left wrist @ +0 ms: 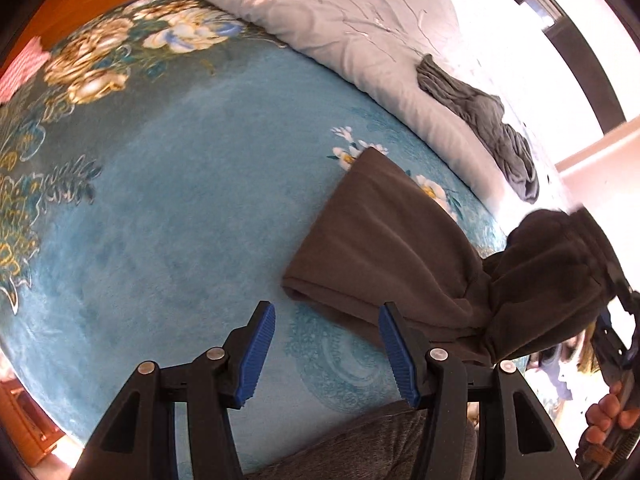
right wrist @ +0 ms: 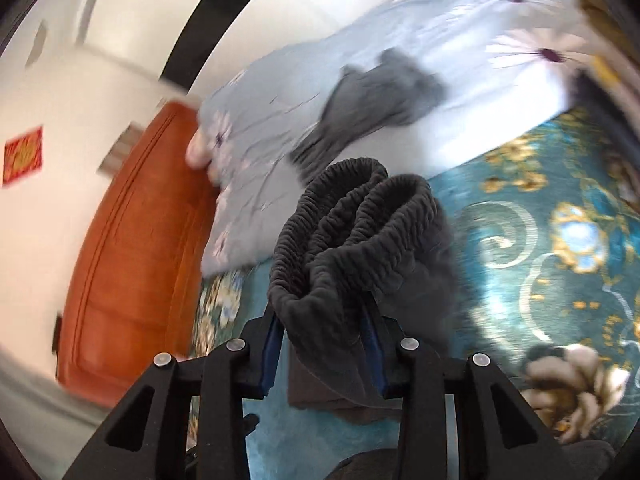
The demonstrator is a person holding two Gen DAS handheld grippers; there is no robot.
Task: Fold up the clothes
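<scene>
Dark brown trousers (left wrist: 384, 248) lie partly on the teal floral blanket (left wrist: 172, 200), with their waist end lifted at the right. My left gripper (left wrist: 326, 352) is open and empty, just in front of the trousers' near edge. My right gripper (right wrist: 324, 354) is shut on the trousers' bunched elastic waistband (right wrist: 352, 224) and holds it above the blanket (right wrist: 552, 240). In the left wrist view the right gripper is mostly hidden behind the raised cloth.
A folded grey-blue daisy quilt (left wrist: 348, 28) lies along the far side, with a crumpled grey garment (left wrist: 480, 120) on it. An orange wooden bed board (right wrist: 132, 240) stands at the left. A grey cloth (left wrist: 380, 448) lies by the near edge.
</scene>
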